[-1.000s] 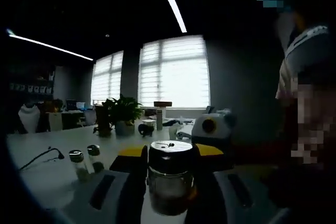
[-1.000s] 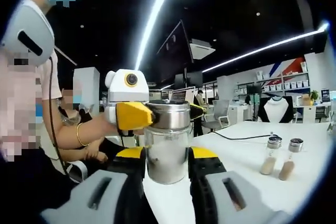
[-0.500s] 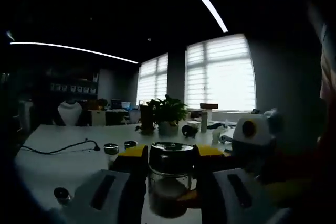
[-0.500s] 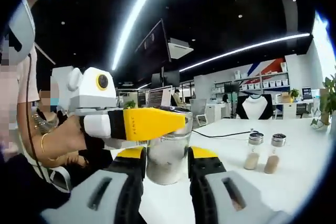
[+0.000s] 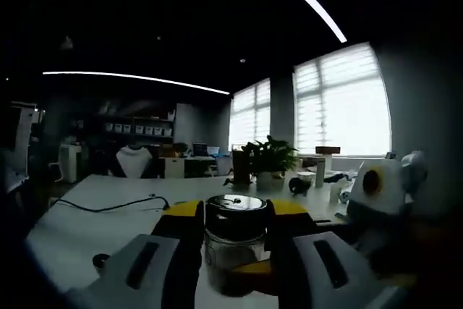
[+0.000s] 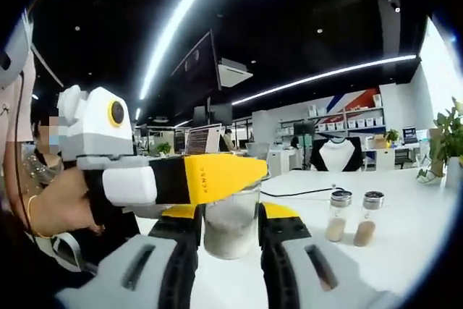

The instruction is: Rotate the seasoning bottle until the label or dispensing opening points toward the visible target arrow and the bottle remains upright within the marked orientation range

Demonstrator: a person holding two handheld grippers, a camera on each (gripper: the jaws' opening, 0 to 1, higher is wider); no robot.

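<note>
Left gripper view: our left gripper (image 5: 233, 240) has its fingers (image 5: 184, 240) clenched on the cap end of the seasoning bottle (image 5: 233, 251), one to each side of the dark metal lid (image 5: 235, 206). The bottle stands upright on the white worktop (image 5: 79, 215), near the edge closest to us. Glass body, metal lid: we judge it stiff, smooth, fairly light, breakable if tipped. Grip at the lid looks sound for turning; glass lower down may slip. Contents are dim here, a pale layer low in the jar. No arrow or label can be made out.

Right gripper view: our right gripper (image 6: 230, 233) closes on the lower glass body (image 6: 230, 226), fingers (image 6: 278, 233) tight against both sides. The left gripper crosses from the left, its yellow finger (image 6: 221, 177) laid over the lid. Pale powder fills most of the jar. Two small shakers (image 6: 349, 216) stand well apart toward the worktop's far right, each partly filled with tan powder.
</note>
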